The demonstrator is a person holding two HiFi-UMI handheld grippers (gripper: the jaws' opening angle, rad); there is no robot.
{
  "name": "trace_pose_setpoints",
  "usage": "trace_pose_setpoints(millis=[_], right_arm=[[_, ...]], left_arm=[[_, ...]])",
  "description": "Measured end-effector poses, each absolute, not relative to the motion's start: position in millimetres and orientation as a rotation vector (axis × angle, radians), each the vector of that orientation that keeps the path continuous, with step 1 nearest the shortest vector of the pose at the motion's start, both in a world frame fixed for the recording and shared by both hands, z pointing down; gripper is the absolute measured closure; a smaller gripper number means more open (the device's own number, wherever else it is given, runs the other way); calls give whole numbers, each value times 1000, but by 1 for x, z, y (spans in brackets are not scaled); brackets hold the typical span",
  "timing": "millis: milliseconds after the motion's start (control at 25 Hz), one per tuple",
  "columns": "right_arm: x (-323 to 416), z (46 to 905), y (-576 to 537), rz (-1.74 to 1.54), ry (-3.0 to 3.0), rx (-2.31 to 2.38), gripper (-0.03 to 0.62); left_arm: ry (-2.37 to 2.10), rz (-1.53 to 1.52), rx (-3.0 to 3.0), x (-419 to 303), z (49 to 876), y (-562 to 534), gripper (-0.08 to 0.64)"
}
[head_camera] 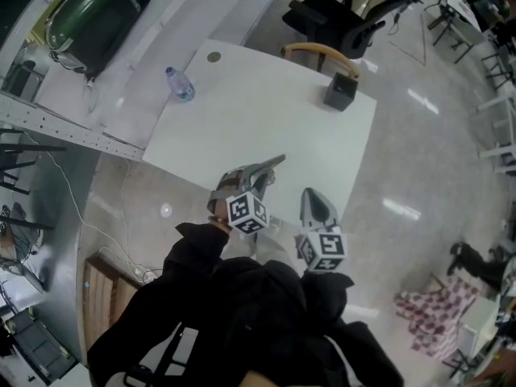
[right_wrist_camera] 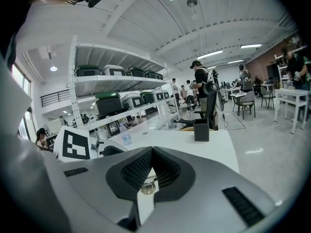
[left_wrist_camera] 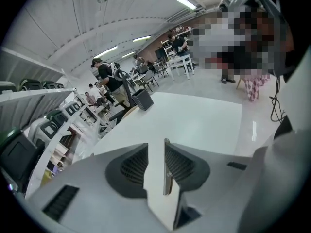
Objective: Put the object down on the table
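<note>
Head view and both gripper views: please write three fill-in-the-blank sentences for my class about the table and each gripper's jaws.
1. On the white table stand a dark box and a clear plastic ___.
2. The left gripper has its jaws ___.
3. The right gripper has its jaws ___.
Missing words: bottle; apart; together.

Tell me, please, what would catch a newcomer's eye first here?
The almost bare white table fills the head view. A dark box stands at its far right corner, a plastic bottle by its left edge. The left tool and right tool hover at its near edge.
</note>
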State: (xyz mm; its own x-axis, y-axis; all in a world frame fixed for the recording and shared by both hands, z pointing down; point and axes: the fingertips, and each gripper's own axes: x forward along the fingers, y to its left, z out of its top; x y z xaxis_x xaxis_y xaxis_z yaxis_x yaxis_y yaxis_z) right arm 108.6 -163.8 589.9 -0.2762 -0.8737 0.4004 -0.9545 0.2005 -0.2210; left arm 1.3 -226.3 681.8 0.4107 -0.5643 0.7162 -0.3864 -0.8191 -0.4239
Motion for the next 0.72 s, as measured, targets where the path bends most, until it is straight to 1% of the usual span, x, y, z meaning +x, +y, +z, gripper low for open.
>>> trace_pose_setpoints(millis=[320,680,720], right_arm=[[103,564,-169,594,-2282,1782,590],[98,529,-180,512,-2367,1810,590],[97,528,-181,504,-2372,1811,589]], left_arm=[[1073,-1097,-2741,-3,626,-230,469],[1289,-737,-2898,-13,569,-235,557],[1296,-711,-2903,-12,563,-235,558]])
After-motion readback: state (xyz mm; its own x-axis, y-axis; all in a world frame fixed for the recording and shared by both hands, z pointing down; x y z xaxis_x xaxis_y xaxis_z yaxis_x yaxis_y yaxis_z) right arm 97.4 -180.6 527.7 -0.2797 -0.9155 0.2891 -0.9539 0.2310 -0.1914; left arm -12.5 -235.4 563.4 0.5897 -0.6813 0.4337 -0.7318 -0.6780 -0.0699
